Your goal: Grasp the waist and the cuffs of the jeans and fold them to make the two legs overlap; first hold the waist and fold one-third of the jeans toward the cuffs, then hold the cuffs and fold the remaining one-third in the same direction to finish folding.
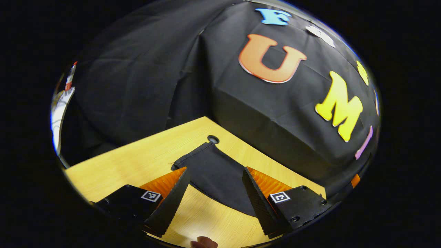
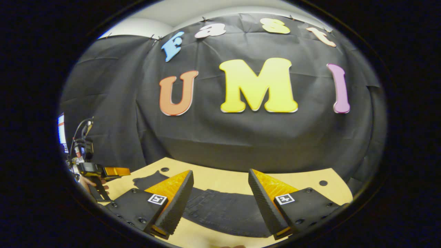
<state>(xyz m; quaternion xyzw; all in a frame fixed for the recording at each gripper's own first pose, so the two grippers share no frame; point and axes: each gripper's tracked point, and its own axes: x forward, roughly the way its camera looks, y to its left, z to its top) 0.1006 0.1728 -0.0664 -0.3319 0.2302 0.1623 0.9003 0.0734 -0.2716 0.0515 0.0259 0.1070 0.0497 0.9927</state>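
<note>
- Left gripper view looks down on dark jeans [image 1: 220,175] lying flat on the wooden bench [image 1: 137,162]; one narrow end, which reads as a cuff [image 1: 194,155], reaches toward the bench's far corner, just beside a small round hole [image 1: 213,139] in the top
- left gripper [image 1: 215,193] hangs above that leg with its fingers spread wide and nothing between them; whether the tips touch the cloth I cannot tell
- Right gripper view shows the jeans [image 2: 220,210] stretched sideways across the bench [image 2: 224,179], a wider part with stitched seams and what looks like a pocket lying between the fingers; this is probably the waist end, though the dark cloth hides detail
- right gripper [image 2: 220,203] is likewise spread apart and empty, poised over that wider part
- At the left rim of this view a hand [image 2: 93,184] holds the other gripper [image 2: 103,171] near the bench's left edge
- Denim should be limp but fairly heavy and thick: it will drape and sag from any pinch, and doubled seams add bulk
- Best holds, in my judgement, are the waistband's corner and the cuff hem, where stitching gives the fingers a firm, non-slipping ridge
- A pinch on a single layer mid-leg would likely drag the cloth and wrinkle it
- No fold is visible yet, so bringing the legs together seems the step in hand
</note>
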